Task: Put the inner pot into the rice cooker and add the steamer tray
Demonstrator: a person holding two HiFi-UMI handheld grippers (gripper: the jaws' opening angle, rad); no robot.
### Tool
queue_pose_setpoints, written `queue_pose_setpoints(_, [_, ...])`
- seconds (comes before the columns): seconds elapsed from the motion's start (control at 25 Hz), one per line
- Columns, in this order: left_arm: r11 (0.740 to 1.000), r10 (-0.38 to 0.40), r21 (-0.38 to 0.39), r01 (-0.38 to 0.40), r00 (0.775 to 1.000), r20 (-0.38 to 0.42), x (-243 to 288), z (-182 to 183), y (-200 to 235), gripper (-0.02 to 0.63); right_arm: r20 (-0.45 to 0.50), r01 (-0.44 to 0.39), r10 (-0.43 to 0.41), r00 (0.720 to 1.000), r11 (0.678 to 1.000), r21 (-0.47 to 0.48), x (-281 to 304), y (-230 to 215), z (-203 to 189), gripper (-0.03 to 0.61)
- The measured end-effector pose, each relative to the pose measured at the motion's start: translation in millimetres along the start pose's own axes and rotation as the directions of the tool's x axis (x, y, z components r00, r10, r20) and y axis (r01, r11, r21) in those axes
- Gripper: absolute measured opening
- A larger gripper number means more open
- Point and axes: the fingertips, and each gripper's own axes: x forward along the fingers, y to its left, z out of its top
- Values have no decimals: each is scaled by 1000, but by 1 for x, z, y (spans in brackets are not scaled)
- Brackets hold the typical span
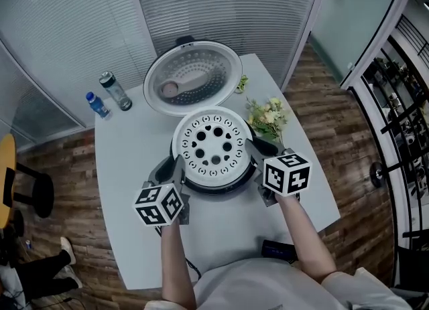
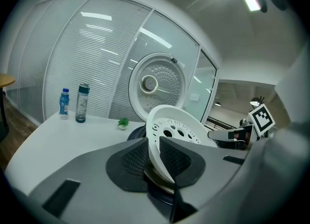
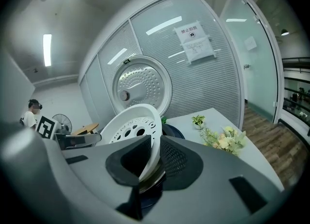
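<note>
Steamer tray [image 1: 213,144]: white, w/ round holes, it sits flat on top of the rice cooker [image 1: 222,187], at the middle of the white table [image 1: 134,168]. Just under the tray's edge a metal rim [image 2: 158,177] shows inside the dark body. You hold the tray from both sides. Your left gripper [image 1: 174,165] is closed on the tray's left edge; in the left gripper view the edge stands betw. the two pads and both lie against it. Your right gripper [image 1: 256,146] is closed the same way on the right edge. The cooker lid [image 1: 192,78] stands open behind the tray. Two bottles [image 1: 107,98] stand at the table's far left corner, well apart from the cooker. A flower bunch [image 1: 268,116] lies near the right gripper, and a small green plant [image 1: 241,83] is beside the lid.
</note>
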Motion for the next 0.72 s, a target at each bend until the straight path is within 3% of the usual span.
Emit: queue_pose_setpoints(0.72, [998,38,54,-35,997,-60,10,-12,11,75,-55,60,-66,996,993,-100,14,-5,-13,71])
